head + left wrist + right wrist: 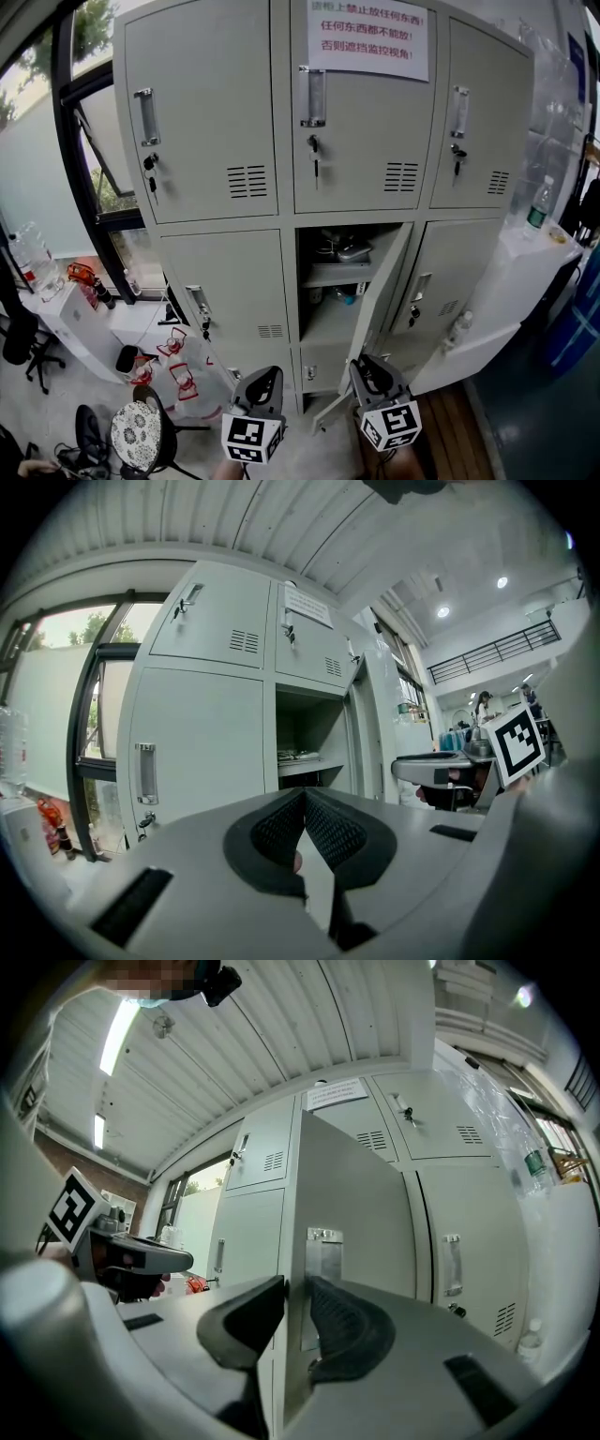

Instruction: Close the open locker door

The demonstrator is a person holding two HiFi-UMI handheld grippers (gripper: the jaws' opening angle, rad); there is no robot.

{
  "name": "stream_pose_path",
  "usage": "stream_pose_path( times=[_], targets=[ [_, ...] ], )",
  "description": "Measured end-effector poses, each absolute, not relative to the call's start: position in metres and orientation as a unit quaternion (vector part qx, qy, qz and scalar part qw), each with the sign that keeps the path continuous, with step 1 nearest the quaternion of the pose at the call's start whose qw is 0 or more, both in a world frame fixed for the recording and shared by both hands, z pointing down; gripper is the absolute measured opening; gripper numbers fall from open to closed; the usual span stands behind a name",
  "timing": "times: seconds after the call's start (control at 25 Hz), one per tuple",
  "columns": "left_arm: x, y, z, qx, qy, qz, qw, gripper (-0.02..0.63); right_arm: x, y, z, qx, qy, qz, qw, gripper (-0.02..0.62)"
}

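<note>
- The right gripper (289, 1283) has its fingers (349, 1327) closed on the free edge of the open locker door (352, 1194). The sheet stands edge-on between the pads and fills the gap, so the far side of the contact is hard to read.
- A metal latch plate (323, 1251) on the door sits just beyond the fingertips. Its lower end is hidden behind one finger.
- The left gripper (305, 797) has its fingers pressed together at the tips with nothing between them. It points toward the cabinet (197, 742) and is well apart from it.
- In the head view the door hangs ajar from the lower middle compartment (336, 281), hinged on that compartment's right side. The right gripper covers the door's bottom corner, so the grip itself cannot be seen there.
- Inside the compartment a shelf (333, 274) carries a few dark things too small to name.
- Below the marker cubes (251, 439) the hands holding the grippers are cut off by the bottom edge.
- The paper notice (367, 36) on the upper middle door is cut off at the top.
- A bottle (539, 202) stands on a white surface to the cabinet's right, near the warped edge of the picture.
</note>
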State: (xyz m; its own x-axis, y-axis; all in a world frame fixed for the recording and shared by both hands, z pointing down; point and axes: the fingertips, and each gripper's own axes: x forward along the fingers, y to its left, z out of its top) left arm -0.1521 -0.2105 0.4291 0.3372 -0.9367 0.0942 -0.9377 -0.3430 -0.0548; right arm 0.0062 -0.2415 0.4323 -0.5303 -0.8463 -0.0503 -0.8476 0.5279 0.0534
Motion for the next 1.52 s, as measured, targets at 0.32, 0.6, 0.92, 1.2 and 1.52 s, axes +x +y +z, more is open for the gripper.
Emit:
stream_pose_path(
  times=[0.32,0.6,0.92,1.2,1.52],
  targets=[
    [-0.160,-0.221,0.434,0.813,-0.579,0.056,0.005,0.021,-0.013,-0.252,0.433,-0.475,0.879,0.043,0.004,0.092],
    [-0.170,-0.227,0.439,0.809,-0.585,0.056,0.013,0.021,-0.029,-0.263,0.433,-0.472,0.880,0.048,0.004,0.091],
    [-0.182,-0.240,0.441,0.804,-0.592,0.053,0.014,0.021,-0.049,-0.279,0.433,-0.469,0.882,0.048,0.001,0.089],
    [-0.191,-0.249,0.444,0.806,-0.590,0.054,0.020,0.021,-0.063,-0.295,0.433,-0.470,0.881,0.049,-0.002,0.087],
    [-0.206,-0.263,0.444,0.801,-0.596,0.050,0.018,0.021,-0.076,-0.312,0.438,-0.474,0.880,0.038,-0.002,0.084]
  ],
)
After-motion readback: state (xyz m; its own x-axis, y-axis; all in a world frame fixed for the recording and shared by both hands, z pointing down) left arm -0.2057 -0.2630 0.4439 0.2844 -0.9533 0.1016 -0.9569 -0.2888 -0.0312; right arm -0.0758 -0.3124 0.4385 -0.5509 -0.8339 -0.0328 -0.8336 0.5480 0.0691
